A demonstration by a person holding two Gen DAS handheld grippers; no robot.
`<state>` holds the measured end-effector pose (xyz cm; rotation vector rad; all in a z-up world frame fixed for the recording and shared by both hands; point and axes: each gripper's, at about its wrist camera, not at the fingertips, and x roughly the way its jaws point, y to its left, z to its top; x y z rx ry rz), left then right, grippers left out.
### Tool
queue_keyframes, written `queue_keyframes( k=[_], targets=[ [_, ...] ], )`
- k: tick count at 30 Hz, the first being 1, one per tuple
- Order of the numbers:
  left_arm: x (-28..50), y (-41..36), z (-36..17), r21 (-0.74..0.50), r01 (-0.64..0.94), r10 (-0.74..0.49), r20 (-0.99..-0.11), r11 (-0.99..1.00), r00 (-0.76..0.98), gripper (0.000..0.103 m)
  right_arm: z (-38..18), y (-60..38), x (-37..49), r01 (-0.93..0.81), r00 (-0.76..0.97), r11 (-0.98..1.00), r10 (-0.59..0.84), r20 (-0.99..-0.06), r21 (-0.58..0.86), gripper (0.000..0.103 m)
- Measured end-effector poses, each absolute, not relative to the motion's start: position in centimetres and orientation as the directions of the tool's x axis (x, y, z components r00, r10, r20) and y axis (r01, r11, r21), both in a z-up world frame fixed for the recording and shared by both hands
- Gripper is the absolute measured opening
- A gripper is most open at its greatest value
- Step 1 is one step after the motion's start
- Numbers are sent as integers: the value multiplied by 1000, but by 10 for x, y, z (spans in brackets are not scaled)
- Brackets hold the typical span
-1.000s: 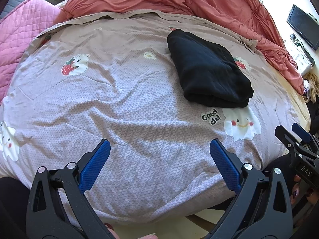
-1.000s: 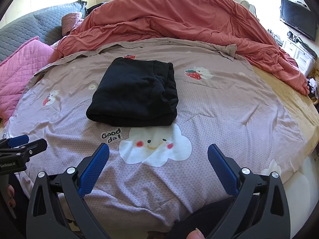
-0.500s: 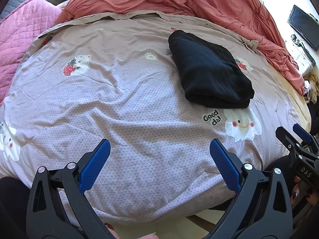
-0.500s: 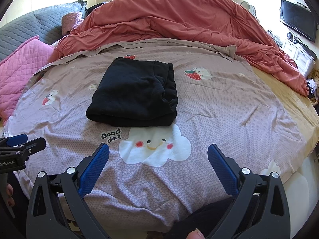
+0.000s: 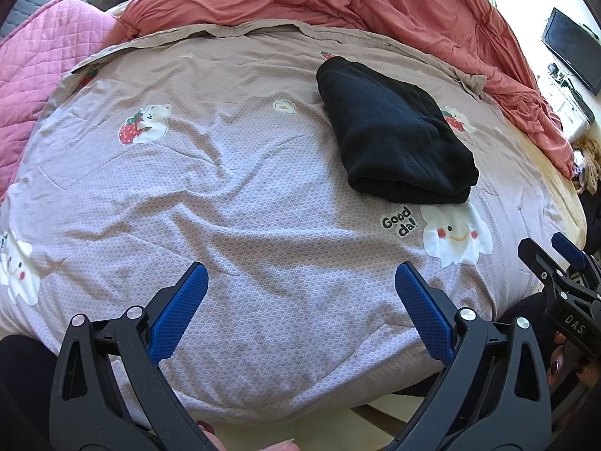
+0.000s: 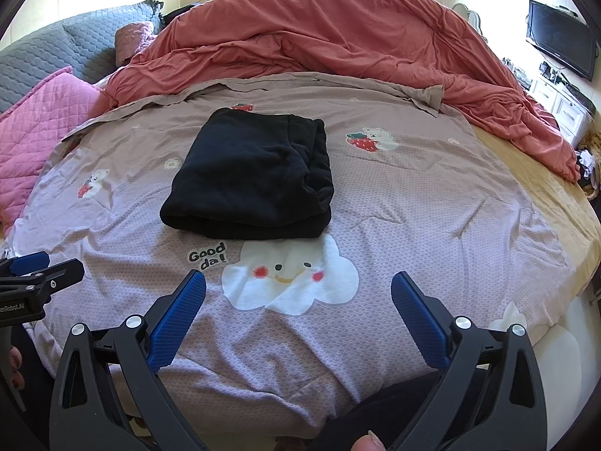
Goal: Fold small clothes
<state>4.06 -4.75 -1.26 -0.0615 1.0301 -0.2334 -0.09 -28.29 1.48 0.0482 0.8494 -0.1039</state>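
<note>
A black garment (image 5: 394, 135) (image 6: 251, 176) lies folded into a thick rectangle on the lilac printed bedsheet (image 5: 233, 195) (image 6: 413, 206). My left gripper (image 5: 300, 293) hovers open near the bed's front edge, well short and left of the garment, with nothing between its blue pads. My right gripper (image 6: 298, 300) is also open and empty, held above the white cloud print just in front of the garment. Each gripper shows at the edge of the other's view: the right one (image 5: 563, 263), the left one (image 6: 37, 274).
A rumpled salmon duvet (image 6: 338, 45) is piled across the back of the bed. A pink quilted pillow (image 6: 41, 127) and grey headboard (image 6: 56, 52) are at the left. A TV (image 6: 559, 37) and white cabinet stand at the right. A tan mattress edge (image 6: 544, 195) shows right.
The left gripper's view has shifted slightly, the garment sitting a little lower in it. Both grippers stay open and the garment has not moved.
</note>
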Motion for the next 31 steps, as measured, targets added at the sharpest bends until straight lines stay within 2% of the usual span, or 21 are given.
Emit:
queue_keyframes(
  k=[10, 14, 17, 19, 23, 27, 31],
  targets=[
    [41, -47, -13, -171, 180, -239, -842, 969, 484, 94, 16, -295, -2, 121, 655, 993, -79, -751, 2, 98],
    [46, -46, -19, -142, 169, -204, -871, 975, 447, 94, 19, -310, -3, 156, 660, 986, -65, -748, 52, 98],
    [55, -28, -27, -184, 126, -220, -891, 975, 398, 94, 32, -341, -10, 224, 681, 967, -68, -729, 119, 98],
    [66, 1, -27, -226, 67, -234, -887, 972, 398, 94, 44, -370, -19, 291, 703, 948, -120, -701, 129, 98],
    [103, 94, -26, -202, -176, -104, -888, 964, 448, 94, 54, -476, -57, 545, 663, 834, -371, -650, 80, 98],
    [132, 202, -30, -92, -423, 115, -891, 901, 439, 94, 12, -615, -122, 838, 387, 545, -609, -692, -11, 98],
    [150, 298, -44, 33, -612, 311, -882, 790, 355, 94, -47, -722, -189, 953, 101, 277, -671, -734, -123, 98]
  ],
)
